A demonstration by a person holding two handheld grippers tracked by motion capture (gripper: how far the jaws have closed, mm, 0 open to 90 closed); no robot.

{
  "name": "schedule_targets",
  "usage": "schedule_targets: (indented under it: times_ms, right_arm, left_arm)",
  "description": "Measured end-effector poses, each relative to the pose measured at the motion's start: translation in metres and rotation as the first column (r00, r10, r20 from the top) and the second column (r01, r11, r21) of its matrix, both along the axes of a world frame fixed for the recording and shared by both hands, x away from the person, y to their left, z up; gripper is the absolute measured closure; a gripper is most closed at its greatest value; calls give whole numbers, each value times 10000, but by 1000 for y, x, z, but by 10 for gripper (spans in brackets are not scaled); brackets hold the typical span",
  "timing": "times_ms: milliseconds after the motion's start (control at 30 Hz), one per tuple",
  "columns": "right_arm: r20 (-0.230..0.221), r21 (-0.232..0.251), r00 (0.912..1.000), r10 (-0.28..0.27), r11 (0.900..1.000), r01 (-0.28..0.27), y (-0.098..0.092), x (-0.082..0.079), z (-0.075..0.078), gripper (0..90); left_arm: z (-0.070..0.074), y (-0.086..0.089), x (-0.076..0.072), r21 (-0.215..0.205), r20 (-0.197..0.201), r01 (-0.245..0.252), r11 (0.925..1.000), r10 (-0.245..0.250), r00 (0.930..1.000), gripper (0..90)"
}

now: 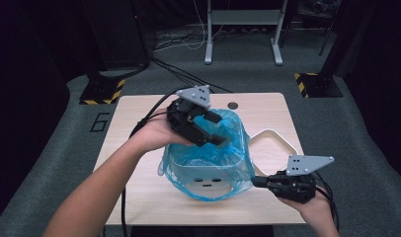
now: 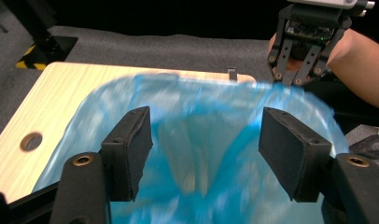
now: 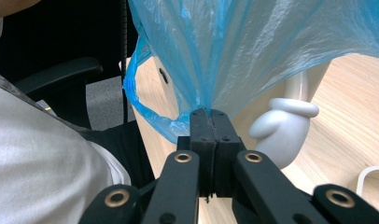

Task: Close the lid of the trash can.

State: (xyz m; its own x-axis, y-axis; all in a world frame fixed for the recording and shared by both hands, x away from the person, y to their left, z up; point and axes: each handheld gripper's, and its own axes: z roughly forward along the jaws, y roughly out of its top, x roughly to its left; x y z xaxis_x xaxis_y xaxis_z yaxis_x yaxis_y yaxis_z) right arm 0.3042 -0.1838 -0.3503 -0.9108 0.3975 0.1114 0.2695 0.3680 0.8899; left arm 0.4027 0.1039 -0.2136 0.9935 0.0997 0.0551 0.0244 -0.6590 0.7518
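Note:
A blue plastic bag (image 1: 223, 123) lines a white bin (image 1: 203, 173) at the middle of the wooden table (image 1: 139, 128). My left gripper (image 1: 220, 129) hovers over the bag's open mouth, jaws spread wide with nothing between them. In the left gripper view the left gripper (image 2: 204, 140) looks down into the blurred bag (image 2: 201, 102). My right gripper (image 1: 256, 181) is at the bin's near right corner, shut on the bag's edge. In the right gripper view the right gripper (image 3: 210, 116) pinches the bag (image 3: 253, 51), which fans out tight above it. The right gripper (image 2: 290, 79) also appears across the bag.
A white rounded frame (image 1: 287, 143) lies on the table right of the bin. A white mitten-shaped part (image 3: 281, 128) of the bin sticks out behind the bag. The table has a round hole (image 1: 232, 105) near its far edge. A desk frame (image 1: 243, 29) stands on the floor beyond.

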Motion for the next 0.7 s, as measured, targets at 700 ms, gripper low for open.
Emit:
schedule_targets:
  times_ms: [700]
  right_arm:
    - [-99, 156, 9999, -38, 9999, 39, -4, 2, -1, 899]
  left_arm:
    - [-42, -44, 21, 1932, -822, 533, 9797, -380, 9959, 338]
